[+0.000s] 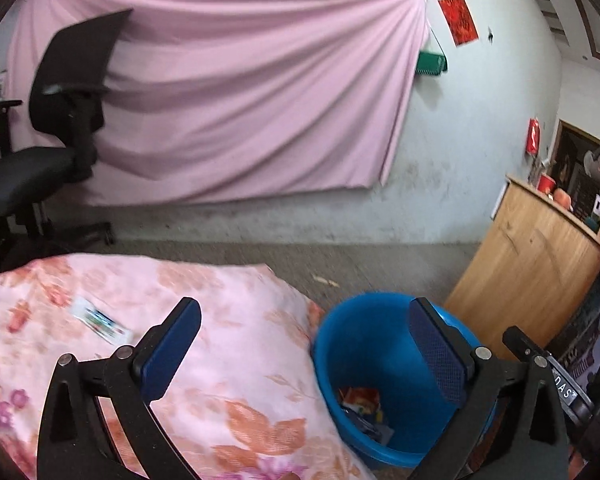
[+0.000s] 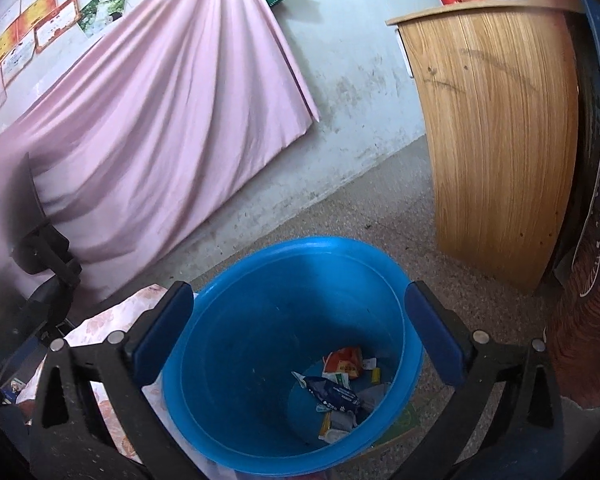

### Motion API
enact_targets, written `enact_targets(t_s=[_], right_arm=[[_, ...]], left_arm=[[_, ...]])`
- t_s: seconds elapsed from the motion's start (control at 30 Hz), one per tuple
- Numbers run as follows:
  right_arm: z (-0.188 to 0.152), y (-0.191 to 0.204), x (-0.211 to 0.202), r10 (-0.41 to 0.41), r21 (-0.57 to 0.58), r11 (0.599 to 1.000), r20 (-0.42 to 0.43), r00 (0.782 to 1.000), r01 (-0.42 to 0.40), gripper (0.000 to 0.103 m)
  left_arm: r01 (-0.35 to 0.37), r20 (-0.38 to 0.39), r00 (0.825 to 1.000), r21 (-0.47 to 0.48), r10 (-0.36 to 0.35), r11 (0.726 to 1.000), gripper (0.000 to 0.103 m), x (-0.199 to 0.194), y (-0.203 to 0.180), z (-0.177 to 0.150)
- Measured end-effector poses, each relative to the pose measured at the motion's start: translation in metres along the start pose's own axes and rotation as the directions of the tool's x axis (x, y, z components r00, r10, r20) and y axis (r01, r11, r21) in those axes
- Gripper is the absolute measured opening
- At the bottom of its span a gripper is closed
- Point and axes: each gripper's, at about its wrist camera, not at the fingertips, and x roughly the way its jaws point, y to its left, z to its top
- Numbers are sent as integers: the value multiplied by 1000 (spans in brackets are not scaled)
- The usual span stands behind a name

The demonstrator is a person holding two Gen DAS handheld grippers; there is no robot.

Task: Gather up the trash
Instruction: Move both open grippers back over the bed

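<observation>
We hold both hand-held grippers spread apart and empty: the right hand-held gripper over the blue bucket of wrappers. The left hand-held gripper hangs above the floral bedcover, where one wrapper lies.

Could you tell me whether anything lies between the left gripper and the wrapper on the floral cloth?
Nothing visible does. The left gripper is open and empty, and the wrapper lies flat on the floral cloth, with only bare cloth between it and the gripper's near finger.
</observation>
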Motion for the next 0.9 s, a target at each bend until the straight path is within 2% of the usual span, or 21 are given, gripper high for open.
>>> enact_targets(t_s=[0.2,0.3,0.53,0.8,0.9], right_arm=[[9,19,-13,19,-37,999,40,999,-18,103],[13,33,-22,36,-63,998,78,996,-32,103],[19,75,-42,107,-128,988,154,982,-88,103],[19,129,-66,230,-179,966,267,936,-187,103],[15,150,-72,279,-212,951,288,916,-223,103]], left_arm=[[-59,93,994,-10,60,998,101,-29,19,8],[-104,128,986,-2,103,995,101,-45,28,13],[-149,212,967,3,145,989,101,-81,56,25],[-205,302,933,-8,197,979,101,-125,88,35],[-220,315,927,14,204,975,101,-136,99,37]])
